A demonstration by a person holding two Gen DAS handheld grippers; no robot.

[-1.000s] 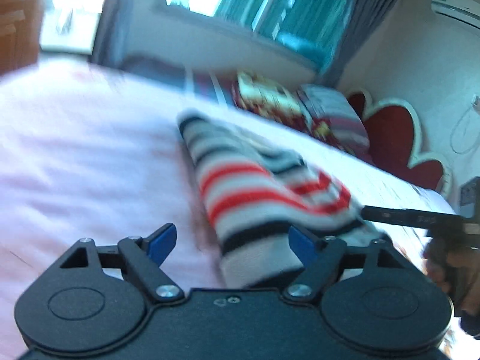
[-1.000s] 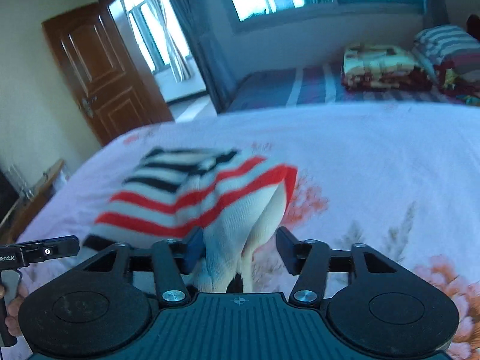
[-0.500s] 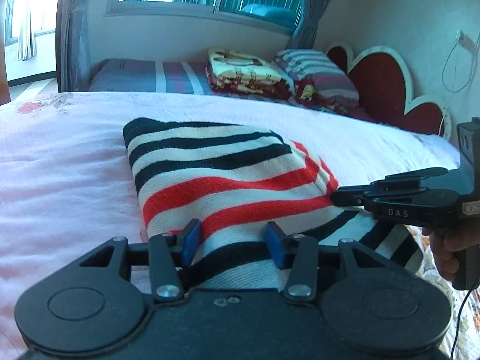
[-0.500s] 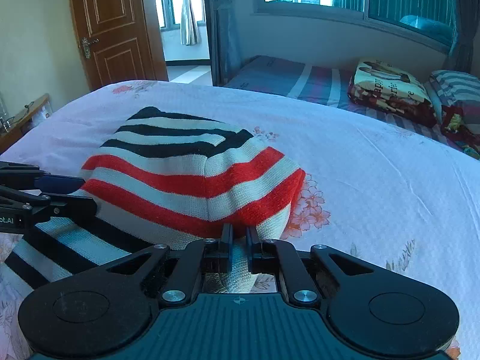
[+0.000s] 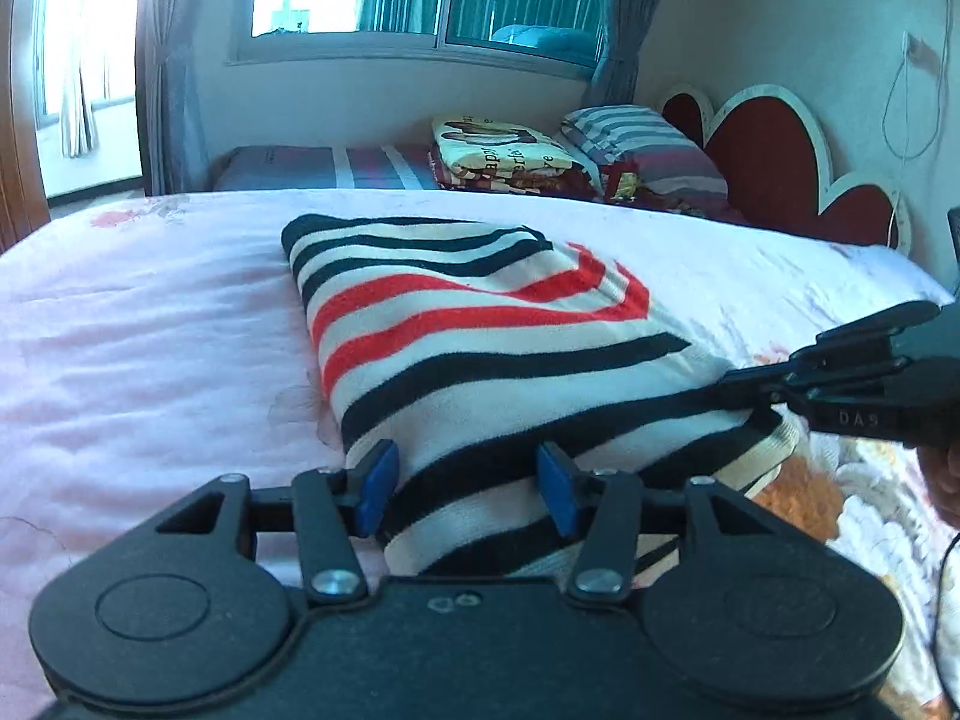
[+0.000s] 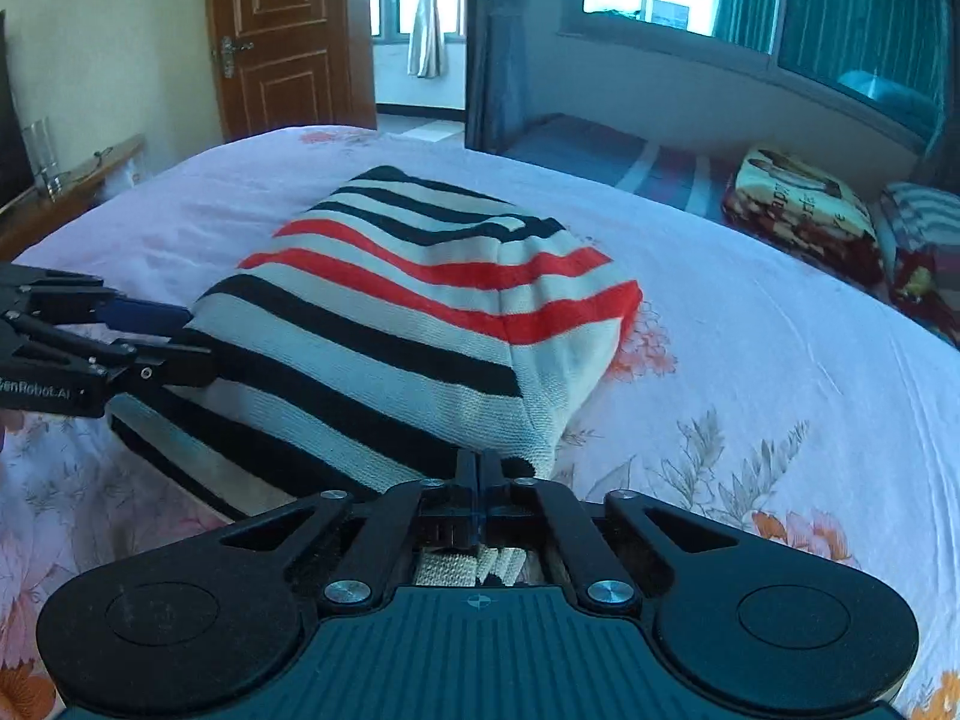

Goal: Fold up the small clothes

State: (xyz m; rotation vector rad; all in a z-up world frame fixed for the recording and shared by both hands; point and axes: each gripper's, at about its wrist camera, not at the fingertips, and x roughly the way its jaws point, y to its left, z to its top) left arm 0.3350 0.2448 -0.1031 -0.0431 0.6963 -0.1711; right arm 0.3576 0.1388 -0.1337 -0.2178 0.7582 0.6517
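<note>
A knit sweater [image 5: 480,348] with black, red and cream stripes lies folded on the pink floral bed [image 5: 150,330]. My left gripper [image 5: 465,480] has the sweater's near edge bunched between its blue pads, which touch the cloth on both sides while the jaws are opening slightly. In the right wrist view the sweater [image 6: 390,312] fills the middle, and my right gripper [image 6: 480,468] is shut tight on its near hem corner. Each gripper shows in the other's view: the right gripper [image 5: 738,390] at the sweater's right edge, the left gripper [image 6: 186,336] at its left edge.
Folded blankets [image 5: 504,150] and striped pillows [image 5: 642,144] sit at the bed's far end by a red heart-shaped headboard [image 5: 774,138]. A wooden door [image 6: 282,36] and a side table with a glass [image 6: 42,156] stand to the left. A hand [image 5: 945,474] holds the right gripper.
The right jaws closed fully on the sweater's hem. The left jaws narrowed around the near edge. Both views rolled level and the sweater's near edge now stretches between the two grippers.
</note>
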